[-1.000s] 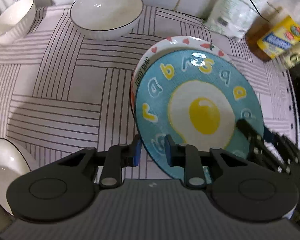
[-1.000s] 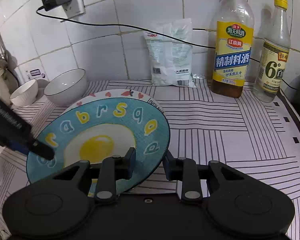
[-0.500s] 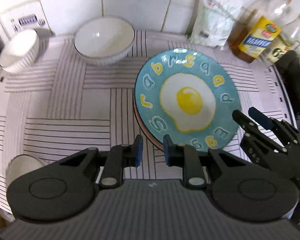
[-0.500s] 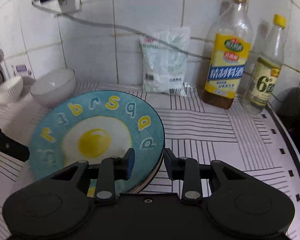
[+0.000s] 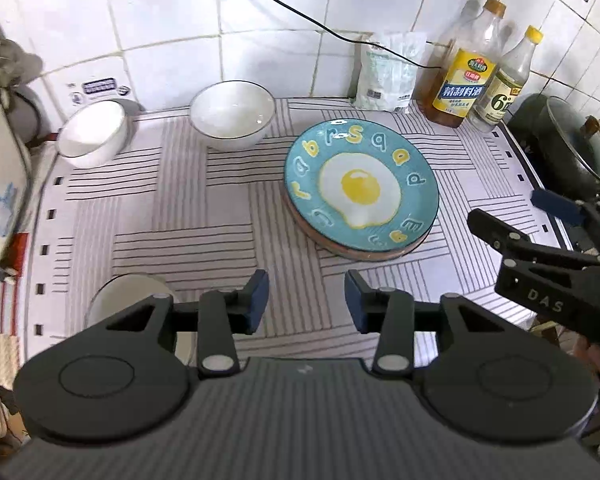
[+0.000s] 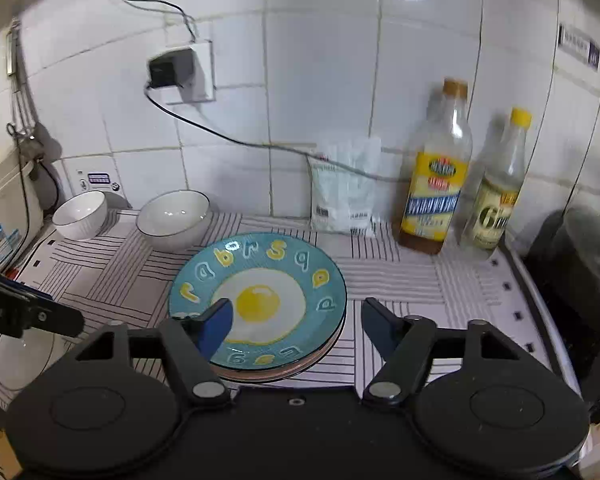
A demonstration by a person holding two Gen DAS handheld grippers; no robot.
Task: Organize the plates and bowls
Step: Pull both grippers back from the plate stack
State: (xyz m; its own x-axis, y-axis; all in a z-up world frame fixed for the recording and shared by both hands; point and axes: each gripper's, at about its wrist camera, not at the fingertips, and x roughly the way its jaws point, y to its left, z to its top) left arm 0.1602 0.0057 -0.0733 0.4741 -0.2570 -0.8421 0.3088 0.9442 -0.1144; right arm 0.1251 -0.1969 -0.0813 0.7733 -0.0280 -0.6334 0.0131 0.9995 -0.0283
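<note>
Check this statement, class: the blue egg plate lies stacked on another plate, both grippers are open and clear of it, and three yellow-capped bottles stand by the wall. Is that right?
Not quite. Only two bottles stand by the wall, the tall bottle and the shorter yellow-capped bottle; the right wrist view shows it. The blue egg plate does lie stacked on another plate, with the left gripper and right gripper open and clear.

On the tabletop (image 5: 204,216) the egg plate (image 5: 360,188) lies stacked on another plate (image 5: 340,250). Behind it to the left sits a bowl (image 5: 232,116), with a second bowl (image 5: 92,134) further left, both near the wall. A third bowl (image 5: 132,300) sits at the front left. Behind the plates a bag (image 5: 388,72) leans against the wall, with two bottles (image 5: 464,80) just beside each other to its right. A pot (image 5: 572,148) stands at the far right.
</note>
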